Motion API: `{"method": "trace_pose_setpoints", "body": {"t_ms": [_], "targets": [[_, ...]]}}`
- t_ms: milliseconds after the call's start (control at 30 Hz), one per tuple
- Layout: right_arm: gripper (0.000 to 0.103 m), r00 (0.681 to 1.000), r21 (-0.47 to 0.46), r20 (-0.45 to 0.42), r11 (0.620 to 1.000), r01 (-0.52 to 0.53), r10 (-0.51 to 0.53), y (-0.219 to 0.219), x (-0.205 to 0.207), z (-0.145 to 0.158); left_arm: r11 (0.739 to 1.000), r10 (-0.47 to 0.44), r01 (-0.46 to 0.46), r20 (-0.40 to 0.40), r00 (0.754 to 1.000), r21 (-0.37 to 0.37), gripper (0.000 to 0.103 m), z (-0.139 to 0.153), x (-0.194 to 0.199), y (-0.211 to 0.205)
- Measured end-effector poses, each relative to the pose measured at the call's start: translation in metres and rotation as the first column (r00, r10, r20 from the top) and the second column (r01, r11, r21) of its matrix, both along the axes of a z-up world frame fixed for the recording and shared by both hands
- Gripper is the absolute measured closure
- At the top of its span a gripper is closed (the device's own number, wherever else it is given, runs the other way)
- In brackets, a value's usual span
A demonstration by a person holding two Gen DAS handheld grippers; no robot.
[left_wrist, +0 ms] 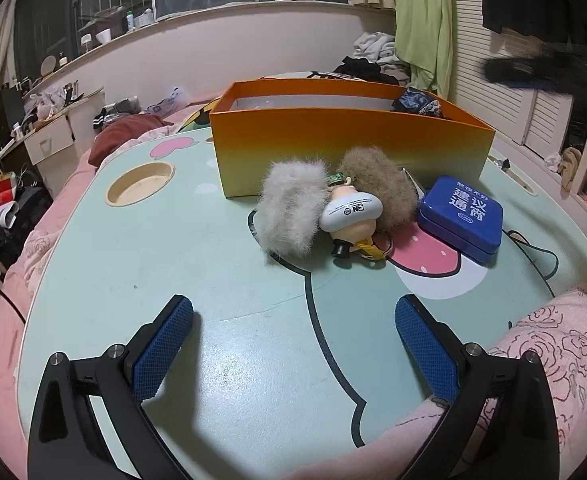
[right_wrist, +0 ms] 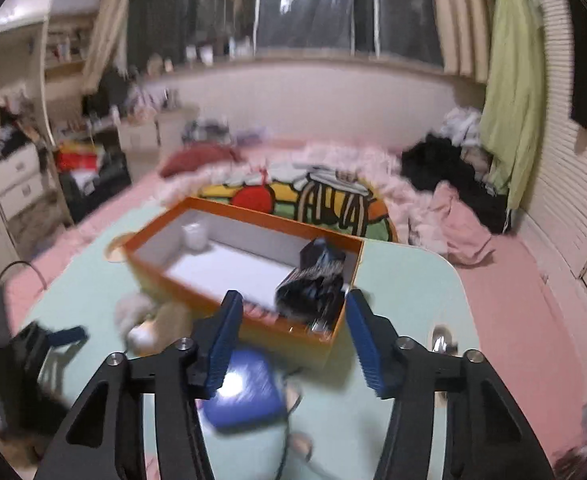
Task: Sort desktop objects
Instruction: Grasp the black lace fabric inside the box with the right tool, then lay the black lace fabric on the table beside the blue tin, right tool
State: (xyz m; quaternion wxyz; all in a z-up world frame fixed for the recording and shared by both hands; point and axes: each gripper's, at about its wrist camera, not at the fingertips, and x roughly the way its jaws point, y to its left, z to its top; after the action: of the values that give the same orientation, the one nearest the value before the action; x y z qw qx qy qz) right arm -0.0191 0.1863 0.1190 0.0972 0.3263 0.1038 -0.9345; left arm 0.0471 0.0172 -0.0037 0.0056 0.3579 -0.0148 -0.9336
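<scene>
Hovering low over the mint-green cartoon tabletop (left_wrist: 197,256), the left tongs (left_wrist: 293,344) gape wide, empty. Before the orange cardboard box (left_wrist: 349,148) lie a white fluffy pompom (left_wrist: 289,210), a small figurine (left_wrist: 349,216), a brown pompom (left_wrist: 377,188) and a blue tin (left_wrist: 459,214). Above the box, the right tongs (right_wrist: 289,336) stand half apart, empty.

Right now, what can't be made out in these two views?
- Orange box interior: left wrist view, front wall hides it.
- Dark item in the box: right wrist view, motion blur.
- Keys under the figurine: left wrist view, mostly covered.
- Blue tin: right wrist view, blurred, fingers overlap.
</scene>
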Motion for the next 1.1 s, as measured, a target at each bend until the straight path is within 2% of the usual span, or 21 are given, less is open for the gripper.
{"method": "trace_pose_setpoints", "body": {"t_ms": [67, 133, 200, 233, 267, 333, 400, 467, 567, 633, 700, 767, 867, 933, 1033, 1100], "targets": [[0.054, 0.999, 0.121, 0.016, 0.992, 0.028, -0.031, -0.017, -0.037, -0.004, 1.0, 0.001, -0.001, 0.0, 1.0, -0.001, 0.002, 0.0, 0.0, 0.0], [0.054, 0.997, 0.181, 0.046, 0.982, 0.05, -0.059, -0.025, -0.064, -0.013, 1.0, 0.001, -0.001, 0.0, 1.0, 0.0, 0.002, 0.0, 0.0, 0.0], [0.054, 0.989, 0.223, 0.114, 0.973, 0.063, -0.09, -0.029, -0.092, -0.031, 1.0, 0.001, -0.001, 0.0, 1.0, 0.0, 0.002, 0.0, 0.0, 0.001], [0.062, 0.984, 0.251, 0.141, 0.966, 0.069, -0.107, -0.029, -0.101, -0.042, 1.0, 0.001, -0.001, 0.0, 1.0, 0.0, 0.002, 0.0, 0.0, 0.001], [0.078, 0.978, 0.292, 0.171, 0.954, 0.064, -0.118, -0.03, -0.11, -0.056, 1.0, 0.0, 0.0, 0.0, 1.0, 0.001, 0.002, 0.0, -0.001, 0.0], [0.083, 0.986, 0.307, 0.131, 0.95, 0.055, -0.099, -0.031, -0.106, -0.06, 1.0, -0.003, 0.003, -0.002, 1.0, -0.001, 0.002, 0.0, -0.002, 0.001], [0.085, 0.993, 0.253, 0.09, 0.966, 0.047, -0.072, -0.031, -0.091, -0.046, 1.0, -0.003, 0.003, -0.002, 1.0, 0.0, 0.002, 0.0, -0.002, 0.001], [0.085, 1.0, 0.128, 0.003, 0.992, 0.011, -0.011, -0.027, -0.065, -0.013, 1.0, -0.003, 0.003, -0.002, 1.0, 0.0, 0.002, 0.0, -0.003, 0.002], [0.085, 0.996, -0.001, -0.076, 0.999, -0.049, 0.049, -0.017, -0.018, 0.026, 1.0, -0.003, 0.003, -0.002, 1.0, 0.001, 0.002, 0.0, -0.003, 0.002], [0.085, 0.994, -0.055, -0.079, 0.995, -0.079, 0.075, -0.007, 0.006, 0.035, 1.0, -0.003, 0.003, -0.002, 1.0, 0.001, 0.002, -0.001, -0.003, 0.001], [0.085, 0.996, -0.078, -0.034, 0.994, -0.082, 0.079, 0.008, 0.026, 0.027, 1.0, -0.003, 0.003, -0.002, 1.0, 0.001, 0.002, -0.001, -0.003, 0.001], [0.085, 0.994, -0.064, 0.072, 0.995, -0.074, 0.079, 0.02, 0.033, -0.001, 1.0, -0.003, 0.003, -0.002, 1.0, 0.0, 0.002, -0.001, -0.003, 0.002], [0.085, 0.986, -0.039, 0.165, 0.999, -0.007, 0.013, 0.029, 0.022, -0.045, 1.0, -0.003, 0.003, -0.002, 1.0, 0.001, 0.002, -0.001, -0.003, 0.001], [0.085, 0.981, -0.069, 0.194, 0.997, 0.023, -0.01, 0.031, 0.007, -0.066, 1.0, -0.004, 0.004, -0.002, 1.0, 0.001, 0.002, -0.001, -0.003, 0.001], [0.078, 0.99, -0.122, 0.138, 0.993, 0.002, 0.015, 0.018, -0.002, -0.077, 1.0, -0.004, 0.004, -0.002, 1.0, 0.002, 0.002, -0.001, -0.002, 0.001], [0.067, 0.995, -0.135, 0.097, 0.991, 0.004, 0.009, 0.012, -0.001, -0.075, 1.0, -0.003, 0.003, -0.002, 1.0, 0.001, 0.002, -0.001, -0.002, 0.001]]}}
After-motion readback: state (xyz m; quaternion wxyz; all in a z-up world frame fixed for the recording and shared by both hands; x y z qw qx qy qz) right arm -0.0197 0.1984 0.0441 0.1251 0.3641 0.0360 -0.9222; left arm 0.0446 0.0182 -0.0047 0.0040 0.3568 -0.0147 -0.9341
